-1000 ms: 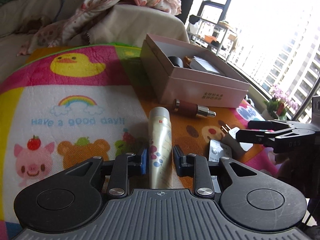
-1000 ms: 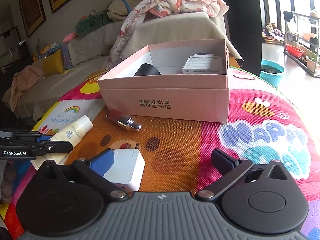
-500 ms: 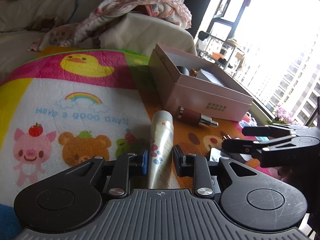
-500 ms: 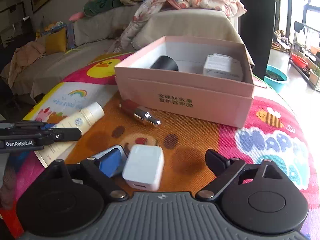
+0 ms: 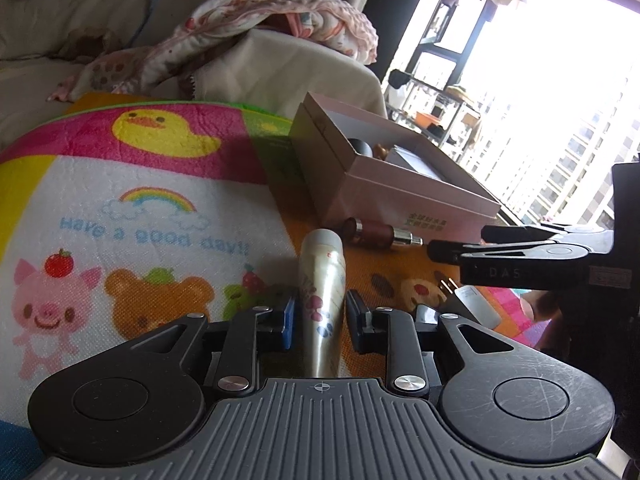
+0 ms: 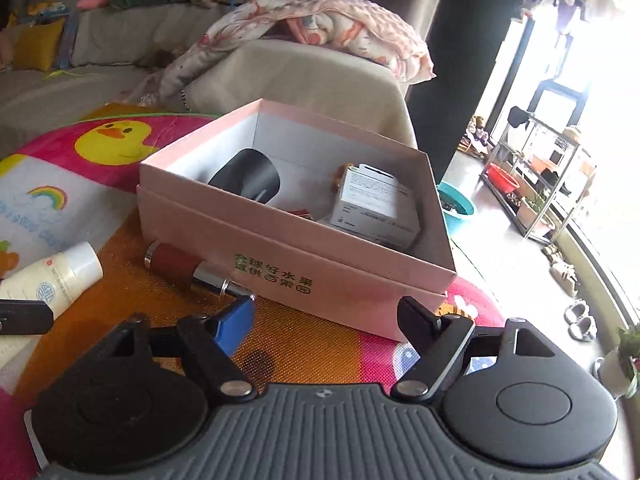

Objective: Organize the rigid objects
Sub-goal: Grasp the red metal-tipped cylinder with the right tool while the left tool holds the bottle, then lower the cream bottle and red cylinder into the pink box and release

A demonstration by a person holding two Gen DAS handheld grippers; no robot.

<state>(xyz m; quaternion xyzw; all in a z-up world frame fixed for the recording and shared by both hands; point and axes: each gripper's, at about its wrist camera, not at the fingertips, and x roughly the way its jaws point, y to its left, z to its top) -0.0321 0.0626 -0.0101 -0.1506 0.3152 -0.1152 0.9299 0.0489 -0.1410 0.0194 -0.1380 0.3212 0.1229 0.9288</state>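
Note:
A cream tube (image 5: 322, 280) lies on the cartoon mat between the fingers of my left gripper (image 5: 320, 312), which stand close on either side of it; it also shows in the right wrist view (image 6: 52, 274). My right gripper (image 6: 328, 312) is open and empty, raised in front of the pink box (image 6: 296, 276). The box (image 5: 400, 196) holds a black object (image 6: 248, 178) and a white carton (image 6: 376, 204). A brown dropper bottle (image 6: 188, 266) lies against the box front. A white charger (image 5: 472, 306) lies on the mat below the right gripper's fingers.
The colourful mat (image 5: 140, 208) covers the surface. A sofa arm with a patterned blanket (image 6: 320, 36) stands behind the box. A metal shelf rack (image 6: 540, 176) and a bright window are to the right.
The right gripper has lifted and swung right, toward the box; the white charger has dropped out of its view. The left gripper stays around the tube and has tilted slightly.

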